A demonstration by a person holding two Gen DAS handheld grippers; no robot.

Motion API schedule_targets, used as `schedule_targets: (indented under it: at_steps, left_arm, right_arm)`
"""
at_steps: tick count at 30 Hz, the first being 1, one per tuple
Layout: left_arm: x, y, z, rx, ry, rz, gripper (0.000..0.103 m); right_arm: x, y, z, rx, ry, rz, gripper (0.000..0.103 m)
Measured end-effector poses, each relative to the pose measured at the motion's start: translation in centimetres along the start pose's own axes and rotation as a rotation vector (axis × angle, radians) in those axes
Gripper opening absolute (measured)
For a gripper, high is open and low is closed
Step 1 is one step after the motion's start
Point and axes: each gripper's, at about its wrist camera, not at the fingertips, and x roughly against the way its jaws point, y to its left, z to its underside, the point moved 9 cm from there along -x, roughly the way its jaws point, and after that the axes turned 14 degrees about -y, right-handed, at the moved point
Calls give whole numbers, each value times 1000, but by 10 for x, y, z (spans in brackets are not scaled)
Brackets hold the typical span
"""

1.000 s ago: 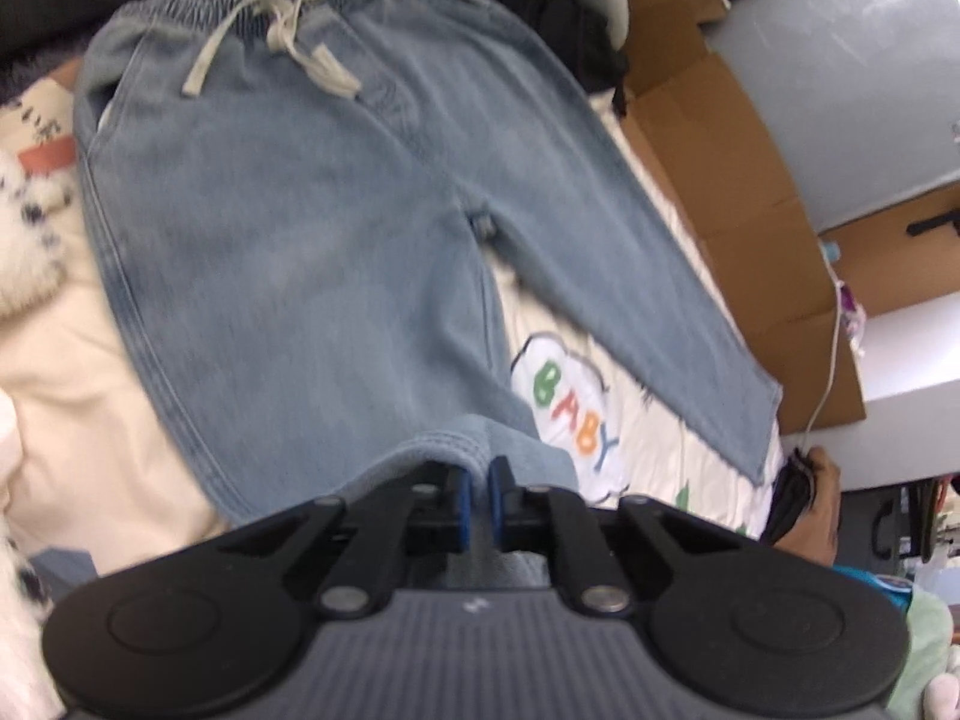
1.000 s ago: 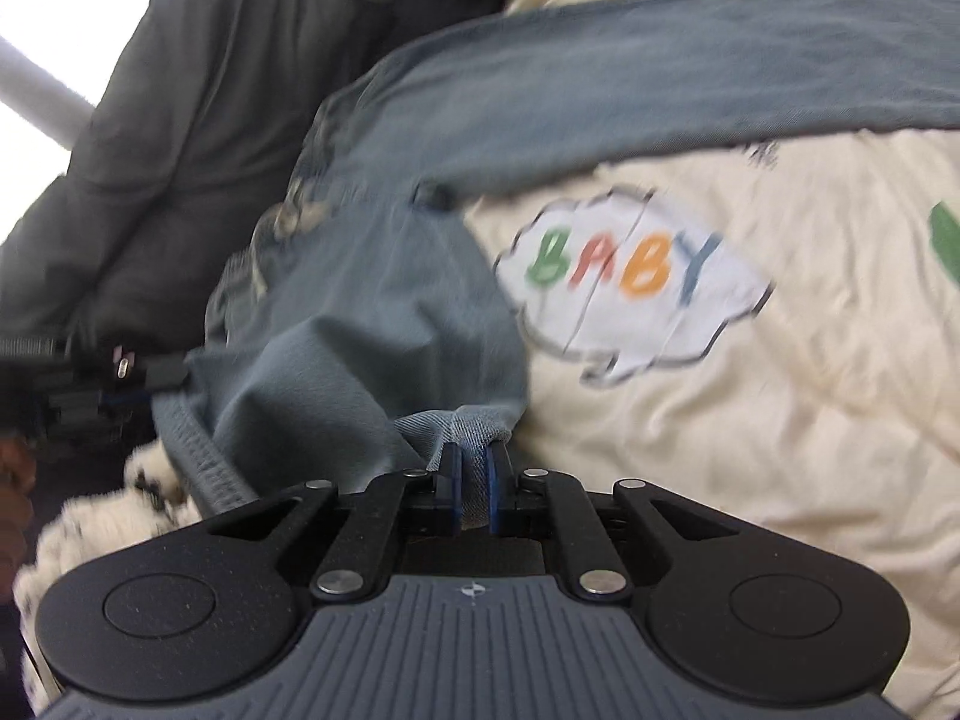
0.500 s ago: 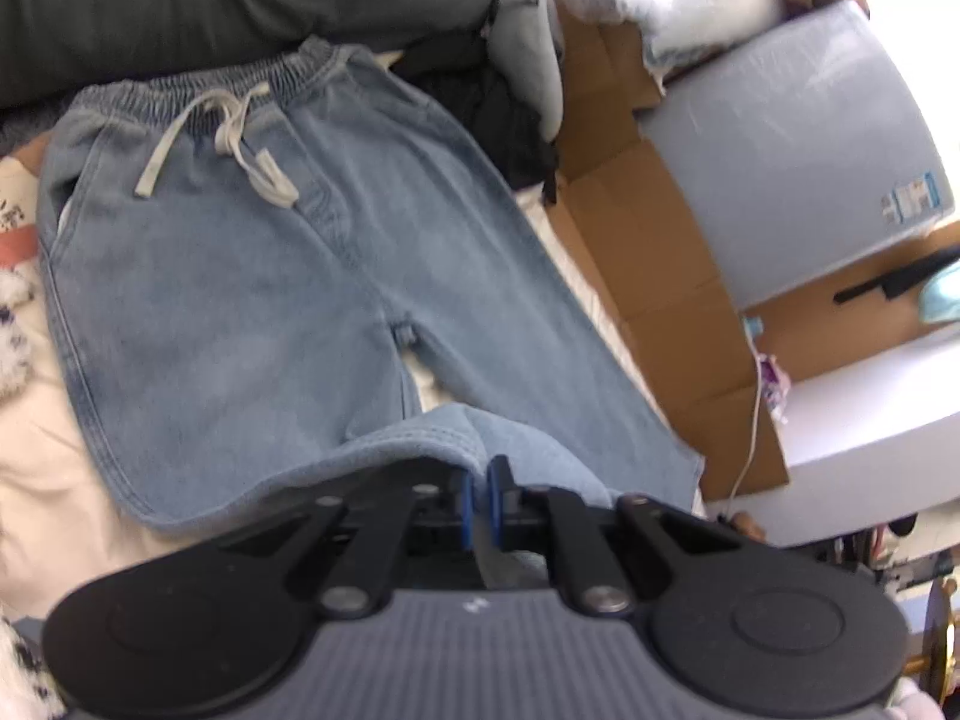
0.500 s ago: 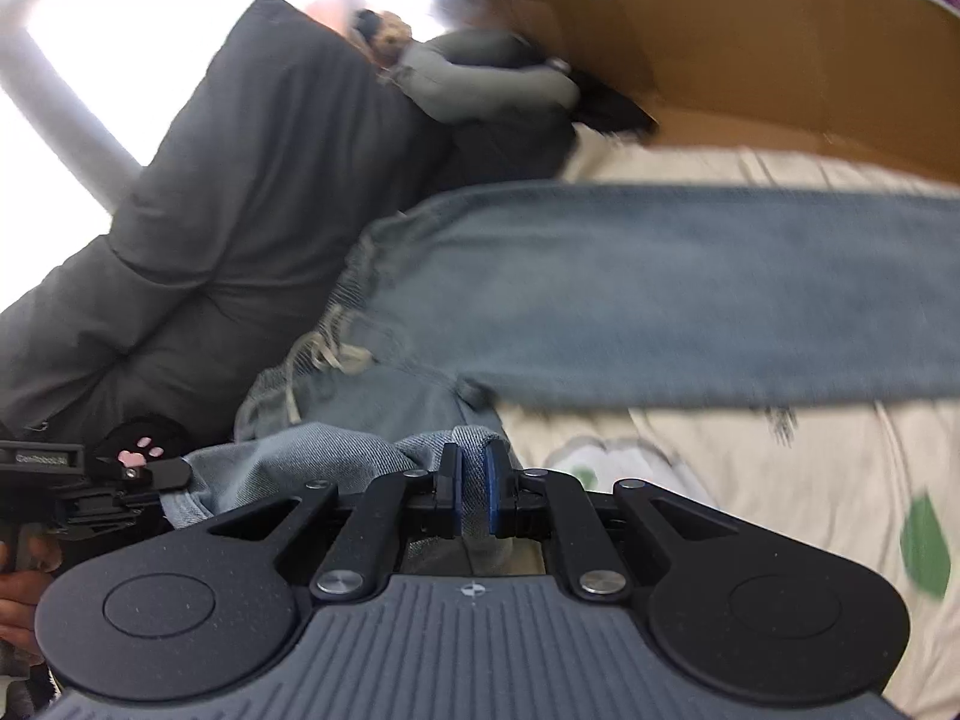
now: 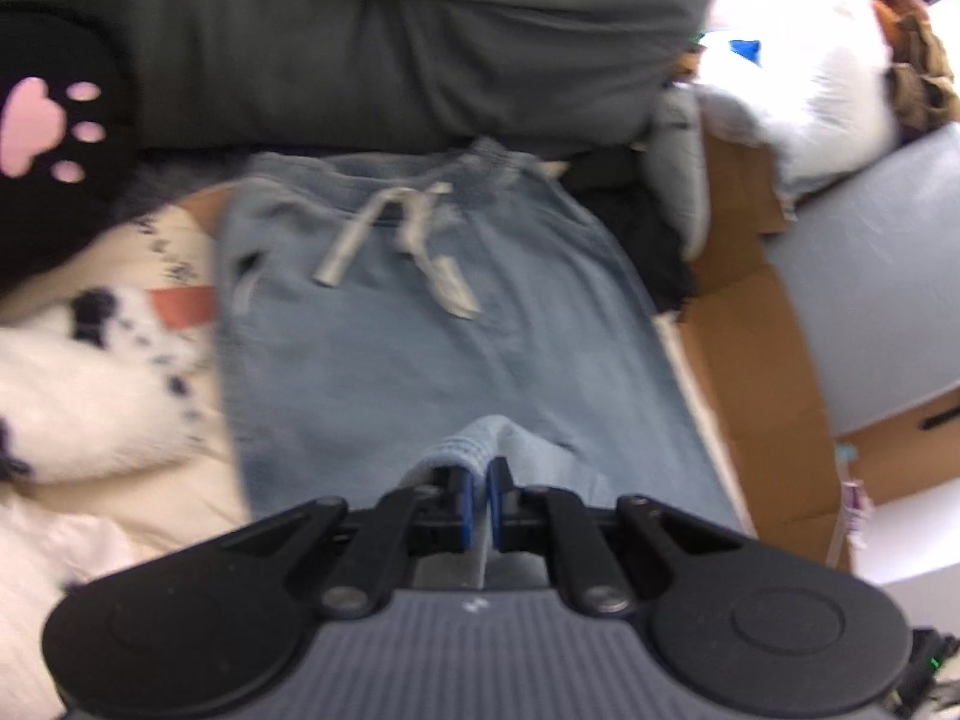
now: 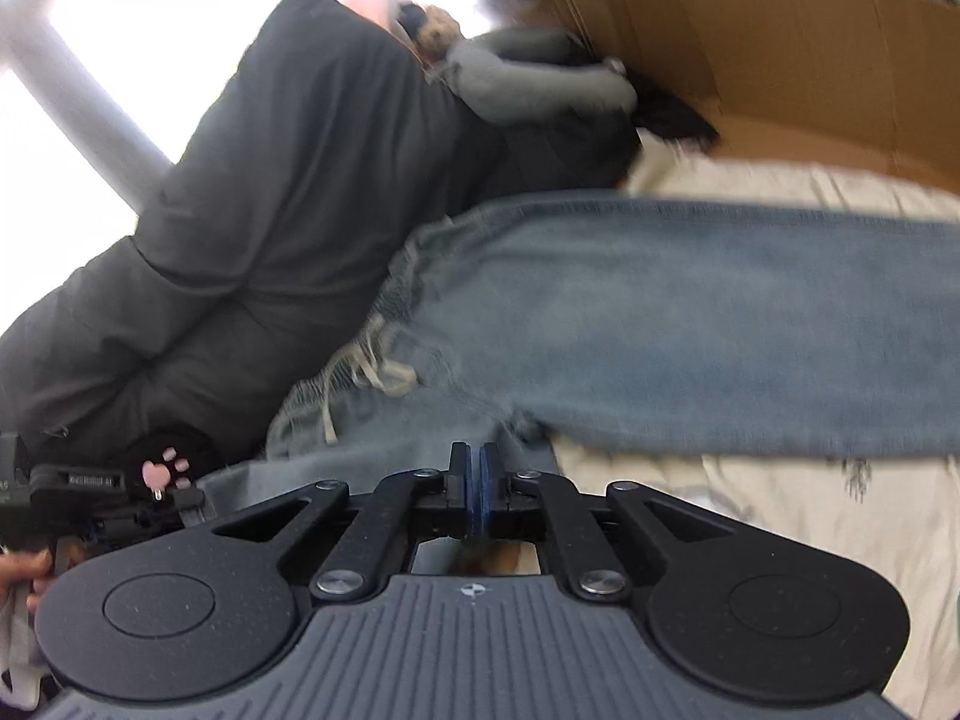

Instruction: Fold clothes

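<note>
I am carrying one leg hem of the light-blue denim drawstring trousers up toward their waistband, clamped in the left gripper; a second ago that hem sat low, beside the "BABY" print. The right gripper has just closed fully, and I see no cloth between its jaws now. The trousers are lying on the cream printed blanket, so the leg-over-leg fold is roughly half made.
</note>
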Motion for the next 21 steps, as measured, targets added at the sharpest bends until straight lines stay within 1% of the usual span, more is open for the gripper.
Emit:
schedule_targets:
  at_steps: [5,7,8,10,12,14,19,21]
  left_arm:
    - [-1,25,-12,8,-28,-65,6]
    - [0,32,-14,4,-39,-96,6]
    - [1,35,-14,5,-43,-108,6]
    - [2,40,-15,4,-52,-128,6]
    - [5,47,-16,9,-62,-154,6]
    - [5,55,-16,17,-69,-177,6]
    - [6,67,-14,24,-55,-206,6]
    - [6,67,-13,23,-51,-205,6]
  right_arm:
    - [-7,-22,58,-14,103,55,3]
    - [-11,-27,76,-24,134,64,3]
    - [-13,-28,83,-26,146,65,5]
    - [-20,-27,95,-29,166,64,14]
    - [-28,-25,104,-40,180,61,34]
    - [-39,-21,111,-44,191,45,39]
    - [-69,-15,137,-41,260,44,39]
    - [-78,-17,151,-40,301,66,39]
